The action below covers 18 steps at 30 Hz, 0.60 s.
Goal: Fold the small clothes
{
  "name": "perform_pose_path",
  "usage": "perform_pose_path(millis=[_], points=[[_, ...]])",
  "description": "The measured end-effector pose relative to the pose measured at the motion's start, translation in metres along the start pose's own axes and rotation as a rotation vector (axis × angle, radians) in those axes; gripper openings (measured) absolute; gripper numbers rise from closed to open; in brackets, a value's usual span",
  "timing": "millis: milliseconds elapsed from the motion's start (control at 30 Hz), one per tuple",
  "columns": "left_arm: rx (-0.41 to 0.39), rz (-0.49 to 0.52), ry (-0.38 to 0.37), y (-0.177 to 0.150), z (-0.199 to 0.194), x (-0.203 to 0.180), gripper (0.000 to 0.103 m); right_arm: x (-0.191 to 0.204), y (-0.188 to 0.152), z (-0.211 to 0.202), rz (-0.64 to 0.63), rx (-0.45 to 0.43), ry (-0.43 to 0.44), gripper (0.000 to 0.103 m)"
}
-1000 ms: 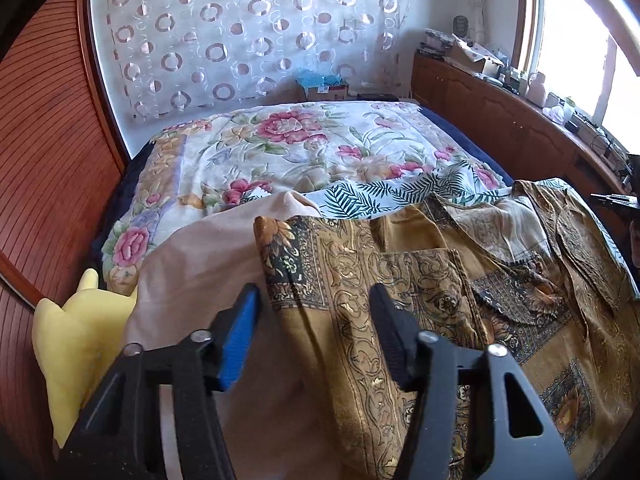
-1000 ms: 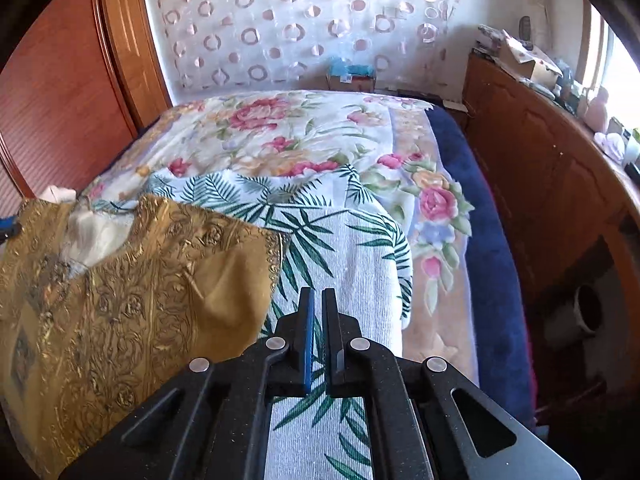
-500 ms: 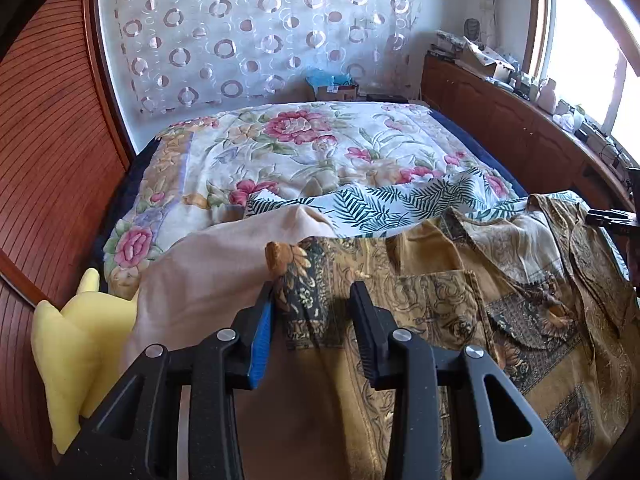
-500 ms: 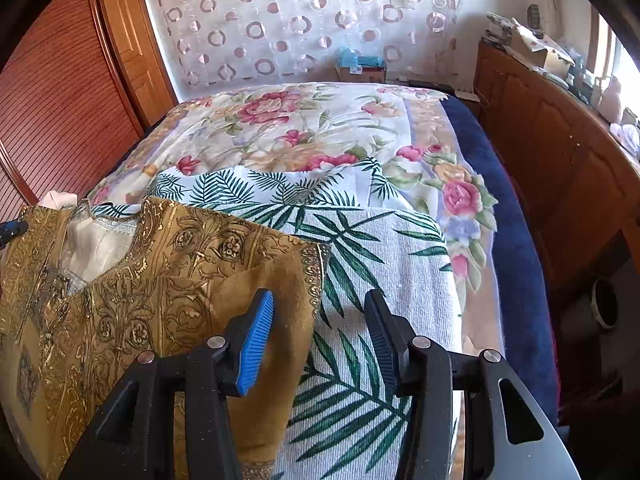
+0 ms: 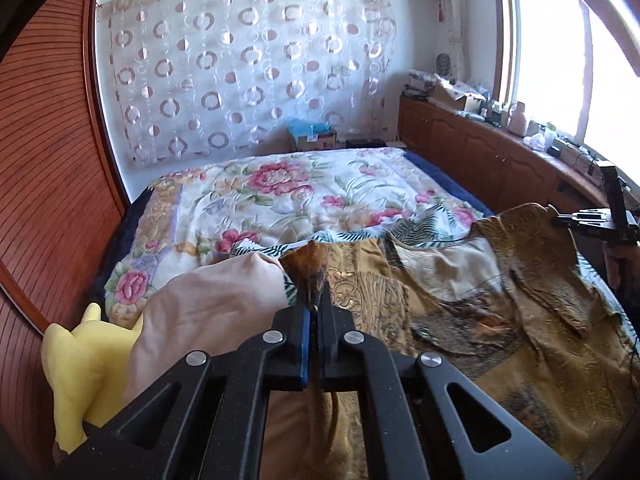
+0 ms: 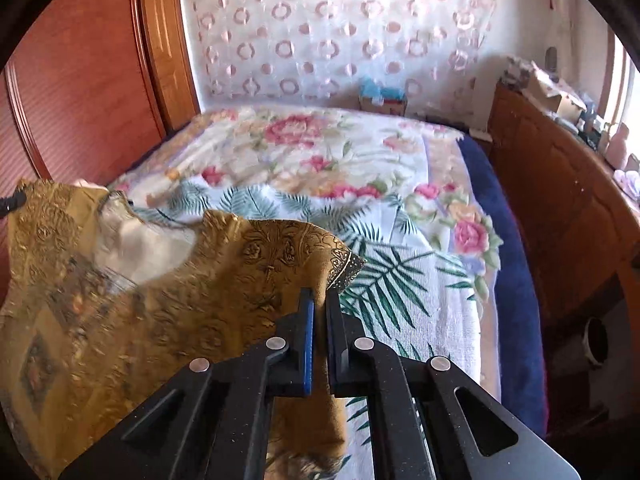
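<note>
Your left hand-held gripper (image 5: 313,308) and right hand-held gripper (image 6: 319,306) have just closed, each pinching a corner of the gold patterned garment (image 5: 460,312), apparently lifted slightly off the bed (image 5: 280,192).

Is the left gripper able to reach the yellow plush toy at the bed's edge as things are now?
Probably not yet. The left gripper is shut on a corner of the golden patterned garment, so its jaws are occupied. The yellow plush toy lies close on its left, uncovered, beside the beige cloth.

Both wrist cameras look forward and downward along their fingers, close over the bed (image 5: 280,184), facing the curtained far wall (image 6: 340,28); both share the gold garment (image 5: 460,320).
</note>
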<state>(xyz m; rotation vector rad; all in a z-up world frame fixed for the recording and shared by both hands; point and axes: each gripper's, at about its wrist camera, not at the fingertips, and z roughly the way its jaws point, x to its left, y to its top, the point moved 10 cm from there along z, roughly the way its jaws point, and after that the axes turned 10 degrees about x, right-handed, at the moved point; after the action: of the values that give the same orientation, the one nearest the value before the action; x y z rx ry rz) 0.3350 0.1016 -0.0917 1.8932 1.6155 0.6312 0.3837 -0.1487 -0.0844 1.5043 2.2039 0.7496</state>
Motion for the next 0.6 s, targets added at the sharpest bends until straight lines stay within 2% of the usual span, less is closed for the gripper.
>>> perform_pose_path(millis=[167, 267, 400, 600], points=[[-0.048, 0.009, -0.019, -0.014, -0.037, -0.019, 0.003, 0.015, -0.011, -0.046, -0.013, -0.076, 0.012, 0.005], [-0.075, -0.012, -0.036, -0.030, -0.058, -0.025, 0.003, 0.024, -0.030, -0.078, -0.005, -0.125, 0.043, 0.005], [-0.083, -0.038, -0.048, -0.072, -0.081, -0.029, 0.003, 0.037, -0.077, -0.102, 0.002, -0.159, 0.078, 0.005], [-0.094, -0.080, -0.045, -0.126, -0.113, -0.028, 0.003, 0.042, -0.147, -0.123, 0.016, -0.150, 0.111, 0.005]])
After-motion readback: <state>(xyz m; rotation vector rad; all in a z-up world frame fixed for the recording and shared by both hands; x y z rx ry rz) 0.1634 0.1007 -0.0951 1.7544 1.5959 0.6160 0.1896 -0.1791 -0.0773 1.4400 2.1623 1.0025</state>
